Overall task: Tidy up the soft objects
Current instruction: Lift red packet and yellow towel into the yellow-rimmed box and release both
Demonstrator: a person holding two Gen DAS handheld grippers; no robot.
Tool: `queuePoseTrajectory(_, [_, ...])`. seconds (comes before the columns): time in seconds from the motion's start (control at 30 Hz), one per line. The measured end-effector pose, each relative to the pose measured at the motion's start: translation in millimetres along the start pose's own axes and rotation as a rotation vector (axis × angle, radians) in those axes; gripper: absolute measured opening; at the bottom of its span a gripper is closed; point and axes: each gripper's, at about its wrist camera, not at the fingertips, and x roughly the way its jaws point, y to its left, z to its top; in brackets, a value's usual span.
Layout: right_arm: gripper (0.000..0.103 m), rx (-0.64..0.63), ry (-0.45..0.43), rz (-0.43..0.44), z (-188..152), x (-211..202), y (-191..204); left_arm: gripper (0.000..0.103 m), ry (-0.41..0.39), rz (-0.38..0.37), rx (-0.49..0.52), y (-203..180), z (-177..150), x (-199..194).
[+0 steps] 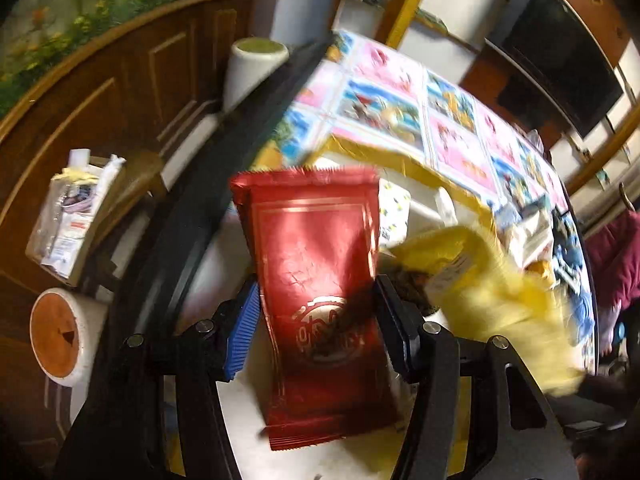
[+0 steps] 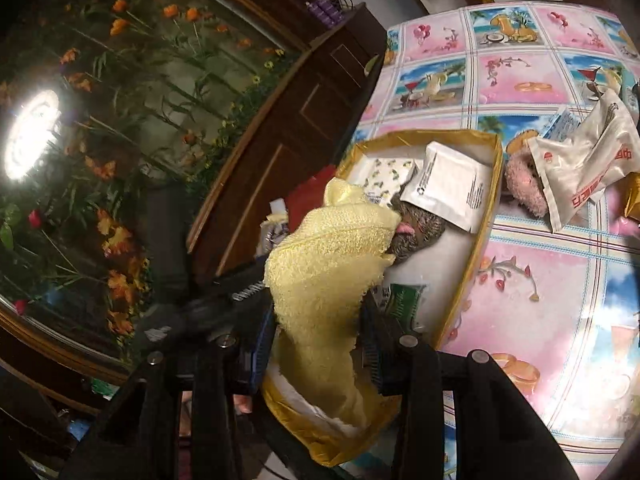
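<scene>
Over the gold-rimmed box on the surface, both tongs loaded. Left tongs: clamped on a red foil packet, blue ribbed pad on one edge and black pad on the other, packet upright and tilted slightly, its serrated top well above the pads. Right tongs: clamped on a yellow towel, cloth bunched between the pads and flopping forward over the box's near end. Same yellow towel blurred in the left wrist view, just beside the red packet.

Inside the box: a white sachet with black print, a small patterned pack beside it, a grey-brown furry toy with a pink tongue, partly under the towel and the sachet, and a green-printed pack close to the right tongs.

Outside the box, on the patterned tablecloth: a pink plush toy touching the box wall, partly covered by a white pouch with red lettering.

Dark wooden cabinet beside the surface. Contact between red packet and box floor: cannot tell.
</scene>
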Motion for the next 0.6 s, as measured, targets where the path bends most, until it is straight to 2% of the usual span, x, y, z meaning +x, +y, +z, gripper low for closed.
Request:
queuePoseTrajectory(0.2, [0.041, -0.049, 0.137, -0.094, -9.2, 53.1, 0.3, 0.056, -0.137, -0.072, -0.040, 8.9, -2.4, -47.3])
queuePoseTrajectory(0.27, [0.045, -0.185, 0.100, -0.192, -12.9, 54.9, 17.6, 0.056, -0.152, -0.116, -0.053, 7.9, -7.1, -58.6])
queuePoseTrajectory(0.33, [0.046, -0.276, 0.079, -0.233, -18.3, 50.4, 29.5, 0.056, -0.159, -0.144, -0.057, 4.7, -10.3, -66.8])
queuePoseTrajectory(0.43, [0.059, -0.340, 0.044, -0.224, -24.3, 30.5, 38.8, 0.056, -0.198, -0.116, -0.018, -10.7, -20.8, -82.6])
queuePoseTrajectory(0.53, [0.060, -0.352, -0.012, -0.197, -28.6, -1.7, 37.2, 0.056, -0.244, -0.082, 0.038, -30.2, -33.7, -97.8])
queuePoseTrajectory(0.6, [0.060, -0.337, -0.067, -0.198, -32.7, -31.8, 26.4, 0.058, -0.259, -0.094, 0.069, -41.4, -43.5, -107.2])
